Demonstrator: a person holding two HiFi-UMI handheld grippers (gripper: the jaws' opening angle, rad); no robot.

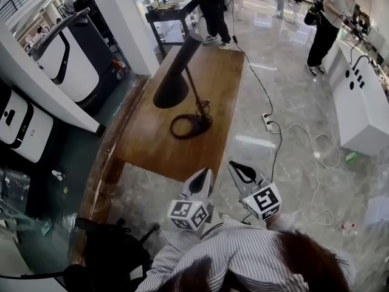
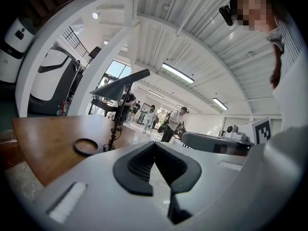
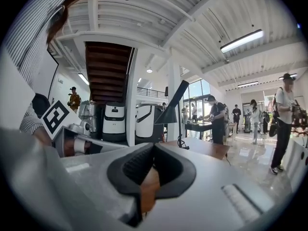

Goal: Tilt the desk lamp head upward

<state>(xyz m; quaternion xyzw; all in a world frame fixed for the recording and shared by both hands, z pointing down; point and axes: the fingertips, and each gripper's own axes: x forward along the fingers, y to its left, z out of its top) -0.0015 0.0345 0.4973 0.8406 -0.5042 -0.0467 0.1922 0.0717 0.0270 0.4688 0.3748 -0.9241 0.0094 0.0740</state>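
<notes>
The head view shows the desk lamp (image 1: 175, 84) standing on the wooden table (image 1: 152, 151), well ahead of the left gripper (image 1: 204, 175) and right gripper (image 1: 234, 165). Each gripper's own view shows its tips more clearly: pinched together, holding nothing.

Open lab-like hall: polished stone floor (image 1: 292, 96), white pillars (image 1: 124, 23), white machines (image 1: 70, 62), people (image 1: 213, 11) at worktables (image 1: 173, 8).
</notes>
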